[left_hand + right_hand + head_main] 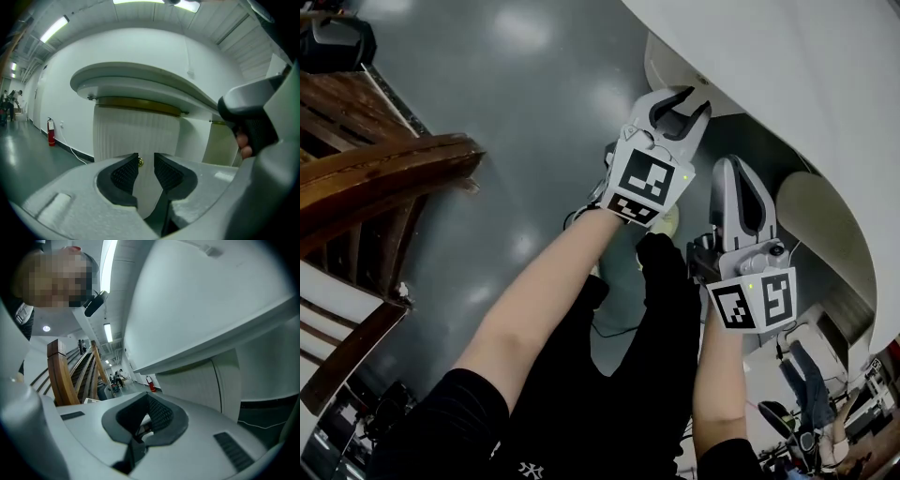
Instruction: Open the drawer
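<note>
scene: a person, seen from overhead, holds a two-jaw tool in each hand in front of a curved white bench (pixel 140 79) on a glossy grey floor (pixel 534 84).
drawer: a ribbed white front (pixel 136 136) tucked under the overhanging bench top, just below a brass strip (pixel 140 107). it is shut and faces the left tool.
knob: a small brass knob (pixel 140 161) on that front. in the left gripper view it shows in the gap between the jaws, close to the left-hand tip, and neither pad presses on it.
left hand-held gripper (pixel 682 109): its jaws stand partly apart with a clear gap and hold nothing. the dark textured pads (pixel 124 173) point at the drawer front.
right hand-held gripper (pixel 736 169): its jaw tips are closed together with nothing between them. it sits beside the left one, aimed along the bench's underside.
marker cubes: one sits on the back of each tool, left (pixel 645 183) and right (pixel 755 302).
arms: the bare left forearm (pixel 544 300) and right forearm (pixel 717 375) reach forward side by side, above dark trousers.
surroundings: a wooden staircase (pixel 366 178) rises at the person's left. a red fire extinguisher (pixel 51 132) stands against the white wall beyond the bench, and a cable (pixel 75 152) runs along the wall's foot.
</note>
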`<control>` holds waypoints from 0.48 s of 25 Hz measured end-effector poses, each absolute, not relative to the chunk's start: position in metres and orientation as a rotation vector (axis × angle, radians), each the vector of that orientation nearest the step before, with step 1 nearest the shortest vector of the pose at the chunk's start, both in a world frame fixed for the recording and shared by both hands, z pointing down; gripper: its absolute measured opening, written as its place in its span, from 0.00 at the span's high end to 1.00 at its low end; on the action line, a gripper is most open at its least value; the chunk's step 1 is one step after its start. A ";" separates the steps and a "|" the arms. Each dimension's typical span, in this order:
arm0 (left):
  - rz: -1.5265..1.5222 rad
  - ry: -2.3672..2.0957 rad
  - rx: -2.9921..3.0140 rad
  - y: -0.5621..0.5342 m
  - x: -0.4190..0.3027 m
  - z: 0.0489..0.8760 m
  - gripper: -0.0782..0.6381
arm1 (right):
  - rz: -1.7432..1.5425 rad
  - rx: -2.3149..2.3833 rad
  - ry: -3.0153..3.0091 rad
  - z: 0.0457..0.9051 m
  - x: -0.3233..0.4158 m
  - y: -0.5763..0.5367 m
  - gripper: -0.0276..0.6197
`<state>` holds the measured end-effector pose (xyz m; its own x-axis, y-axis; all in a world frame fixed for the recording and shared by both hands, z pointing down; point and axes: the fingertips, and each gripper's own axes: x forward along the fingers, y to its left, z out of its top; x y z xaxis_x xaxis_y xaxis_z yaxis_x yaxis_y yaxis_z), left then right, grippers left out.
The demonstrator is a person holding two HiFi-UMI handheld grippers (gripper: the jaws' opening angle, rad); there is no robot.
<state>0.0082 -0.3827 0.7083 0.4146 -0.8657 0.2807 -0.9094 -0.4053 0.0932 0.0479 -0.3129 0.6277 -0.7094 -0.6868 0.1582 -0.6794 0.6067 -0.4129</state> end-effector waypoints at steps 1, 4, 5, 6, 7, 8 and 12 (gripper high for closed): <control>0.279 -1.570 2.438 -0.388 0.007 0.711 0.76 | -0.707 -1.190 2.798 0.629 0.048 -0.317 0.93; 0.285 -1.603 2.421 -0.398 0.000 0.723 0.74 | -0.703 -1.190 2.789 0.637 0.045 -0.322 0.93; 0.286 -1.611 2.417 -0.401 -0.002 0.727 0.73 | -0.703 -1.191 2.786 0.641 0.044 -0.323 0.93; 0.287 -1.616 2.417 -0.404 -0.002 0.730 0.72 | -0.704 -1.192 2.783 0.644 0.044 -0.324 0.93; 0.289 -1.619 2.421 -0.407 -0.002 0.732 0.71 | -0.706 -1.193 2.780 0.646 0.045 -0.326 0.93; 0.294 -1.621 2.424 -0.410 0.000 0.734 0.70 | -0.708 -1.193 2.779 0.648 0.046 -0.328 0.93; 0.313 -1.629 2.414 -0.422 0.006 0.741 0.70 | -0.712 -1.190 2.781 0.650 0.050 -0.334 0.93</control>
<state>0.0056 -0.4217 0.7406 0.3657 -0.8839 0.2914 -0.9290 -0.3658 0.0561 0.0502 -0.3341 0.6499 -0.7062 -0.6930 0.1451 -0.6775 0.6017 -0.4230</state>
